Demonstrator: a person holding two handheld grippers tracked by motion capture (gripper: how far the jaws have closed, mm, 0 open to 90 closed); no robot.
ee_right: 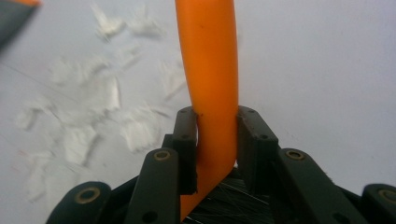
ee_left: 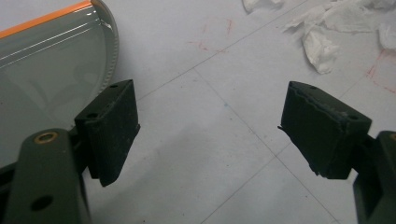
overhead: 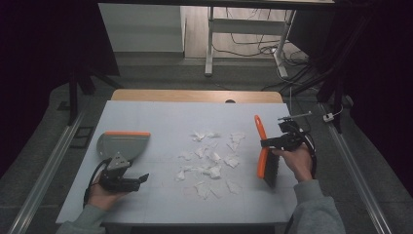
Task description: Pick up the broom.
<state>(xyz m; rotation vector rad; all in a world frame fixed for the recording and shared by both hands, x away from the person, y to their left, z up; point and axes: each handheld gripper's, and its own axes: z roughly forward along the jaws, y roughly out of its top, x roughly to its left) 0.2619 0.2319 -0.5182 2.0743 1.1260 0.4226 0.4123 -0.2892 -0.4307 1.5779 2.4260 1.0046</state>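
Two grippers work over a pale grey surface (overhead: 160, 122) in the high view. The right gripper (overhead: 267, 142) sits at the right side, its jaws clamped on the orange handle of a brush (overhead: 263, 155) whose dark bristles point toward the near edge; the handle runs away toward the far side. The left gripper (overhead: 141, 179) rests near the front left corner in the person's hand, its jaws spread and holding nothing. Just beyond it lies a grey dustpan (overhead: 122, 145) with an orange rim along its far edge. Between brush and dustpan, around the middle of the surface, torn paper scraps (overhead: 209, 158) lie scattered. A wooden strip edges the far side of the surface; past it are grey floor, white desk legs and loose cables, with dark curtains to left and right.

From the left gripper view, the jaws stand wide apart with bare surface between them. The dustpan (ee_left: 46, 79) lies at the left, just beside the left jaw, and a few paper scraps (ee_left: 320, 44) show at the far right.

From the right gripper view, the jaws press on both sides of the brush (ee_right: 211, 79) handle, which rises straight up between them; dark bristles show low down behind the jaws. Paper scraps (ee_right: 93, 107), blurred, spread across the surface to the left.
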